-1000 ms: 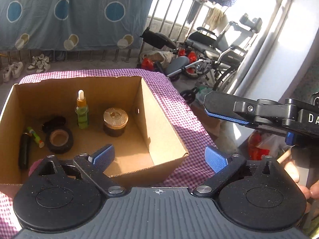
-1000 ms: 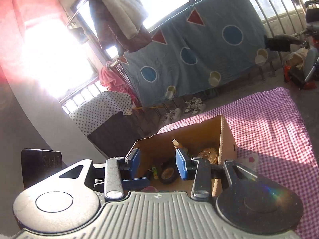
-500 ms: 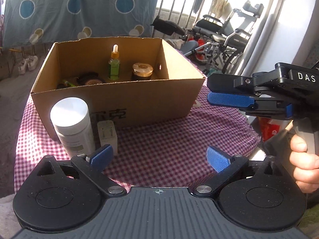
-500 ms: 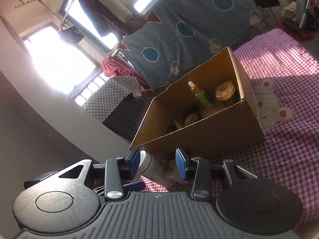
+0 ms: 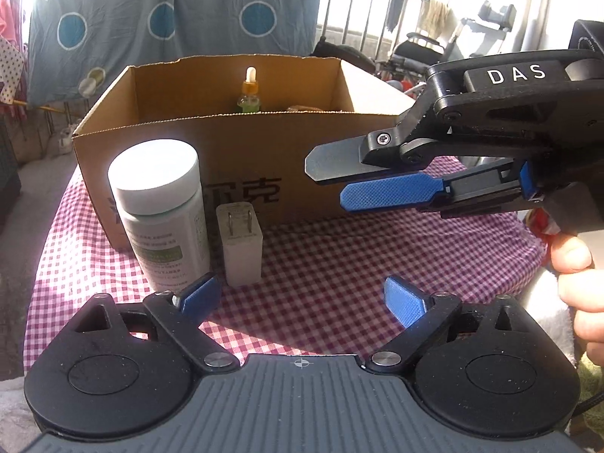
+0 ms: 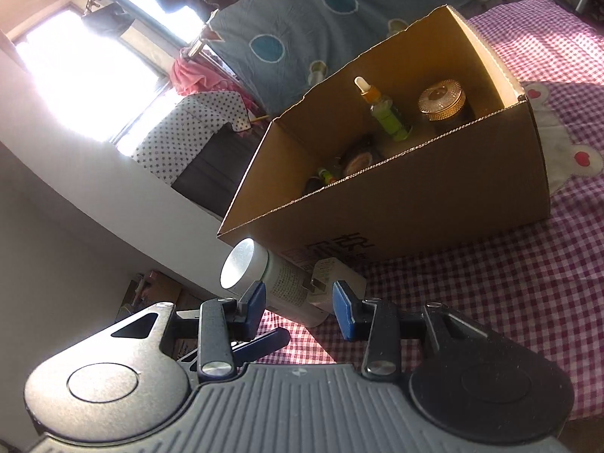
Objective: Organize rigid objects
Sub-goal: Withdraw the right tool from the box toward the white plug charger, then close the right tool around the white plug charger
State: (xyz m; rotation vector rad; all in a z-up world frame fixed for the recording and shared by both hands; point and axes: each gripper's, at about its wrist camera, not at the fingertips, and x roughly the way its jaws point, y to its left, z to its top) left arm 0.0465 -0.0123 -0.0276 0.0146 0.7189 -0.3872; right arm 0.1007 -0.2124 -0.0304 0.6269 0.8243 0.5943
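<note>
White-lidded plastic pill bottle (image 5: pixel 160 211) and white two-prong plug adapter (image 5: pixel 242 244) stand just beside each other on the pink gingham-covered desk (image 5: pixel 339 264), against the front wall of the open brown cardboard box (image 5: pixel 234 162).

Left claw (image 5: pixel 302 298): jaws wide, closing, nothing between them. Right claw (image 6: pixel 298 302): part open, empty, aimed at the bottle.

Risks: tall bottle may tip if a pad strikes its side; adapter so close it could get knocked or pinched along. Claws near each other, could clash.

Room: box wall blocks behind; desk edge near on left; open cloth to the right.
</note>
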